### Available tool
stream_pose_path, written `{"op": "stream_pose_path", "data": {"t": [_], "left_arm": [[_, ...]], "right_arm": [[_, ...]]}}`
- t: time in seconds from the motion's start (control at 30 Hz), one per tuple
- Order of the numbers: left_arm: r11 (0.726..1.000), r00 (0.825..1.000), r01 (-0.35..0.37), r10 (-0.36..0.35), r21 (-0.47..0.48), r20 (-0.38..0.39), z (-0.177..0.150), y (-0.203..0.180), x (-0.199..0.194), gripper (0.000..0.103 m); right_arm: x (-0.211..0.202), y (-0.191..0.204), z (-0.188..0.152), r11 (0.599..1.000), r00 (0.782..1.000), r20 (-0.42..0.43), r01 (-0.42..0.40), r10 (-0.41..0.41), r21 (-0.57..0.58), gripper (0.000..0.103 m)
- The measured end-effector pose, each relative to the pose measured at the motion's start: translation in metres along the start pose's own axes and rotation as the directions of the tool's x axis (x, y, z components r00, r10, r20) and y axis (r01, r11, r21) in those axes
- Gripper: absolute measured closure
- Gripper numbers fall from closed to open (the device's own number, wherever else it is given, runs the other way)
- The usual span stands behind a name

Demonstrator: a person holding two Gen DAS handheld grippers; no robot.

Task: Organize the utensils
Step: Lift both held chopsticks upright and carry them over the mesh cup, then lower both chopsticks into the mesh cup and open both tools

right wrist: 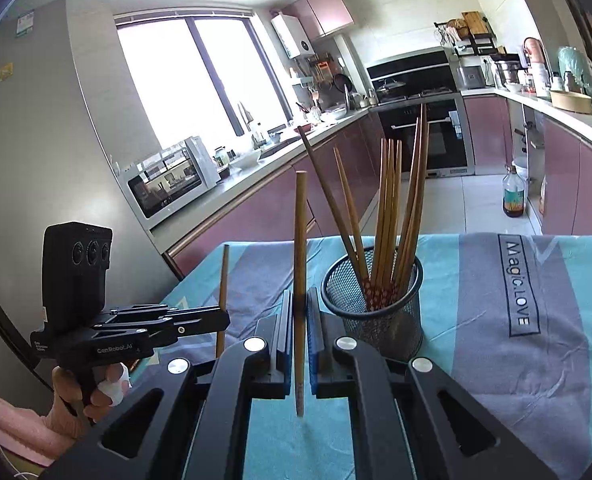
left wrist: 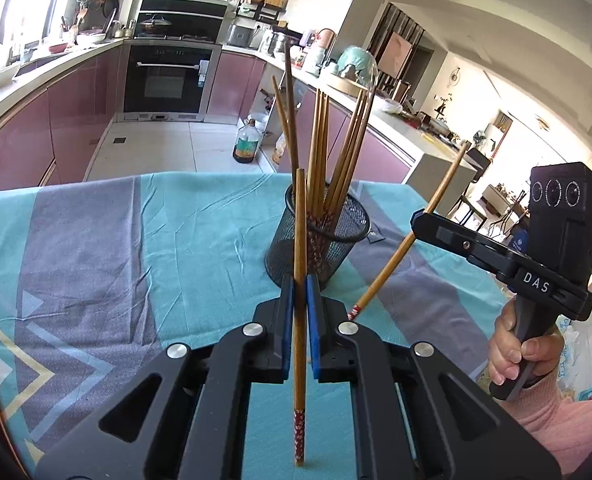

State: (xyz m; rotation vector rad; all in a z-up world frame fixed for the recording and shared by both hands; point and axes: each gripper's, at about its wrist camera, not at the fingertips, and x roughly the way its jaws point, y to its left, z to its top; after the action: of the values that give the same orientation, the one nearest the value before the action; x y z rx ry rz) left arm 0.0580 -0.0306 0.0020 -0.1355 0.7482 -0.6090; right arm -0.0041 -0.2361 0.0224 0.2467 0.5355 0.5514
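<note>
The left gripper [left wrist: 299, 292] is closed on a single wooden chopstick [left wrist: 299, 280], its blue pads pressed against the shaft about midway along. The chopstick stands nearly upright, its red patterned end pointing down toward the tablecloth [left wrist: 96, 240] and its plain end up. The right gripper [right wrist: 299, 308] is likewise closed on a second chopstick [right wrist: 299, 264], also held near upright between the blue pads; in the left wrist view this one slants, its red patterned end lowest and just above the cloth.

Straight ahead of both grippers stands a black mesh holder [left wrist: 317, 236] on the teal and grey striped tablecloth, with a bunch of wooden chopsticks [left wrist: 323, 148] inside, red patterned ends down, plain ends fanning out above the rim. Both held chopsticks are outside the holder, near its rim, one on each side.

A hand [left wrist: 511, 348] in a pink sleeve [left wrist: 567, 432] grips the right gripper's handle; the other hand [right wrist: 96, 392], with a white wrap on one finger, grips the left one. Behind the table lies a kitchen with pink cabinets and a black oven [left wrist: 168, 80].
</note>
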Motion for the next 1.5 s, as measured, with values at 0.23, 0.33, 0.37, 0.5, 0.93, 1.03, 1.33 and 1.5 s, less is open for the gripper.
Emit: {"op": "stream_pose_path", "data": {"t": [0.23, 0.33, 0.37, 0.5, 0.93, 1.03, 1.33, 1.5], "left_arm": [[1.0, 0.999, 0.016, -0.016, -0.01, 0.043, 0.012, -0.003, -0.015, 0.096], [1.0, 0.997, 0.027, -0.026, -0.013, 0.067, 0.018, -0.002, -0.021, 0.096], [0.999, 0.997, 0.028, -0.027, -0.014, 0.076, 0.02, -0.003, -0.023, 0.096], [0.999, 0.994, 0.037, -0.035, -0.016, 0.105, 0.029, -0.004, -0.032, 0.096], [0.998, 0.98, 0.059, -0.059, 0.006, 0.189, 0.068, -0.014, -0.056, 0.096], [0.998, 0.976, 0.062, -0.064, 0.019, 0.21, 0.078, -0.019, -0.061, 0.096], [0.998, 0.964, 0.05, -0.06, 0.045, 0.26, 0.108, -0.03, -0.067, 0.096], [0.998, 0.965, 0.039, -0.051, 0.052, 0.257, 0.118, -0.037, -0.061, 0.096]], "right_arm": [[-0.005, 0.0, 0.01, 1.0, 0.999, 0.035, -0.001, 0.001, -0.017, 0.098], [-0.008, 0.001, 0.014, 1.0, 0.999, 0.047, 0.006, -0.005, -0.029, 0.098], [-0.009, 0.001, 0.016, 0.999, 0.999, 0.052, 0.008, -0.006, -0.033, 0.098], [-0.014, 0.002, 0.023, 0.999, 0.997, 0.072, 0.015, -0.012, -0.043, 0.098], [-0.03, 0.007, 0.048, 0.995, 0.989, 0.142, 0.05, -0.037, -0.087, 0.098], [-0.033, 0.006, 0.054, 0.995, 0.987, 0.157, 0.051, -0.037, -0.089, 0.098], [-0.035, 0.002, 0.074, 0.992, 0.98, 0.193, 0.076, -0.055, -0.101, 0.098], [-0.033, -0.006, 0.081, 0.992, 0.977, 0.202, 0.088, -0.068, -0.091, 0.098]]}}
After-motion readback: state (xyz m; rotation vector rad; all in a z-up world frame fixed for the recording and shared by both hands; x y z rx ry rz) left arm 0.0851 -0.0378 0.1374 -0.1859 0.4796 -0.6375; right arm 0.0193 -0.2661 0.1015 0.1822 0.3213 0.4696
